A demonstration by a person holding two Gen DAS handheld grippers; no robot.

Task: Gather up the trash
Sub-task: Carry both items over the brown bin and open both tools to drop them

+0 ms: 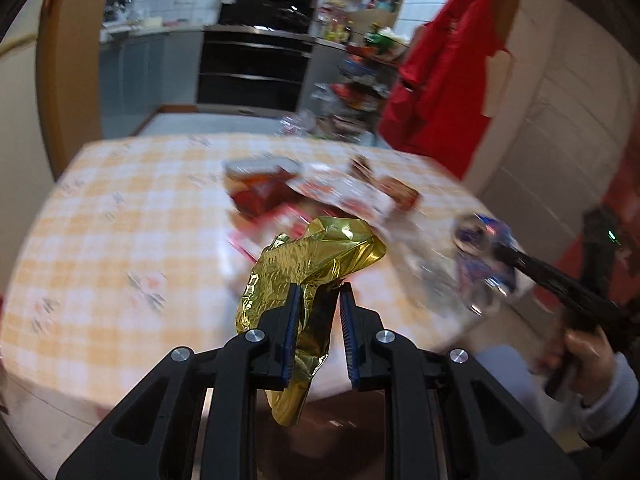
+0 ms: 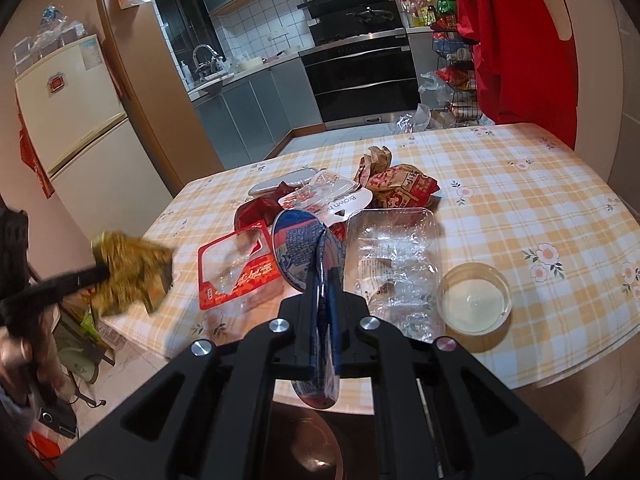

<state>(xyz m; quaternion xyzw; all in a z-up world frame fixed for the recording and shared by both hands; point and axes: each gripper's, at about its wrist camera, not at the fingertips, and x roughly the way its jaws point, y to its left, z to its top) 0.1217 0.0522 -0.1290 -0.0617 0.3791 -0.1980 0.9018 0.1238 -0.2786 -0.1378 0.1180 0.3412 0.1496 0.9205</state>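
My left gripper (image 1: 320, 300) is shut on a crumpled gold foil wrapper (image 1: 312, 256), held above the near edge of the yellow checked table (image 1: 120, 220). In the right wrist view the gold foil wrapper (image 2: 132, 276) shows blurred, off the table's left edge. My right gripper (image 2: 325, 264) is shut on a round blue printed lid (image 2: 296, 248), edge-on between the fingers. More trash lies on the table: a red windowed carton (image 2: 240, 276), a clear plastic tray (image 2: 396, 256), a round clear cup lid (image 2: 474, 298) and brown paper bags (image 2: 396, 188).
A cream fridge (image 2: 72, 120) stands left of the table. Beyond it is the kitchen with a black oven (image 2: 360, 80). A red garment (image 2: 520, 40) hangs at the right. Bags and a cable lie on the floor (image 2: 80, 340) at the left. A dark round surface (image 2: 304, 440) sits below the grippers.
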